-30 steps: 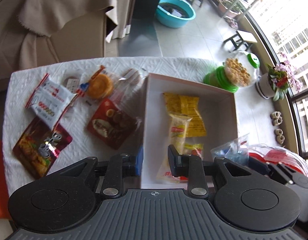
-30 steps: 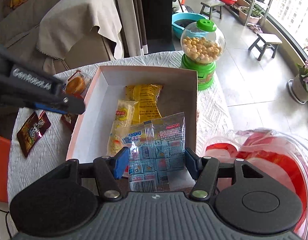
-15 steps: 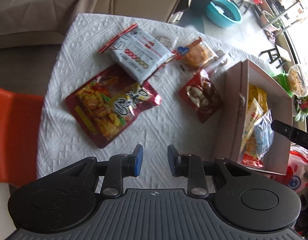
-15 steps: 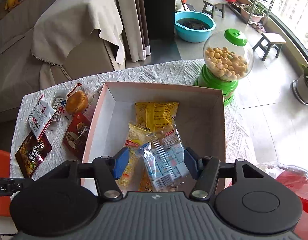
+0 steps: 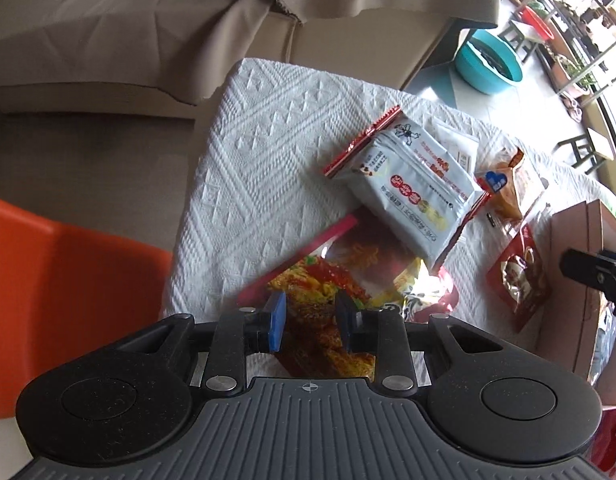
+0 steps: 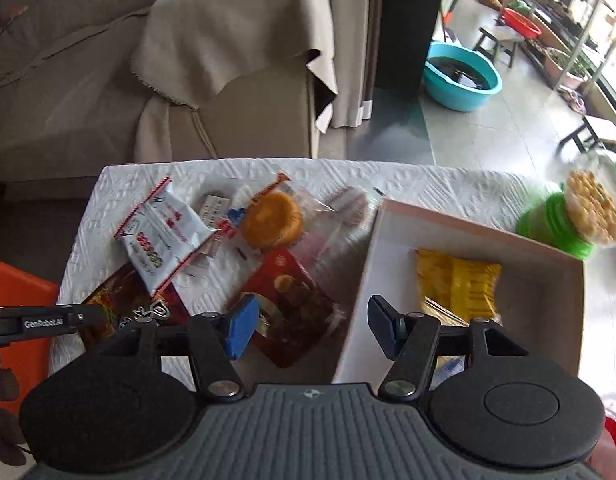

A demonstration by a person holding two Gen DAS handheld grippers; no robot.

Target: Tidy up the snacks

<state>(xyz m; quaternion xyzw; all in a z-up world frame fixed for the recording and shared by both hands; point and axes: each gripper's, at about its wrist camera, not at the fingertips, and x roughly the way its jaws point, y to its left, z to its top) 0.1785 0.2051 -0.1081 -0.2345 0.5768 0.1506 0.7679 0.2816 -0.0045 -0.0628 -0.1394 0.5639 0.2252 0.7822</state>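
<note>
- left gripper (image 5: 310, 318) jaws open, empty, over the red pack (image 5: 348, 280) on the table (image 5: 260, 152)
- right gripper (image 6: 308, 326) jaws open, empty, over the box (image 6: 556, 296) wall
- white pack (image 5: 412, 188) overlaps the red pack
- yellow pack (image 6: 458, 284) inside the box

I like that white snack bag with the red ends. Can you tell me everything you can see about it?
The white snack bag is a puffy, glossy plastic pouch with crimped red seals at both ends and small printed pictures and writing. It lies flat and sealed on the white tablecloth, its lower end overlapping the big red snack bag. Neither gripper touches it.
</note>
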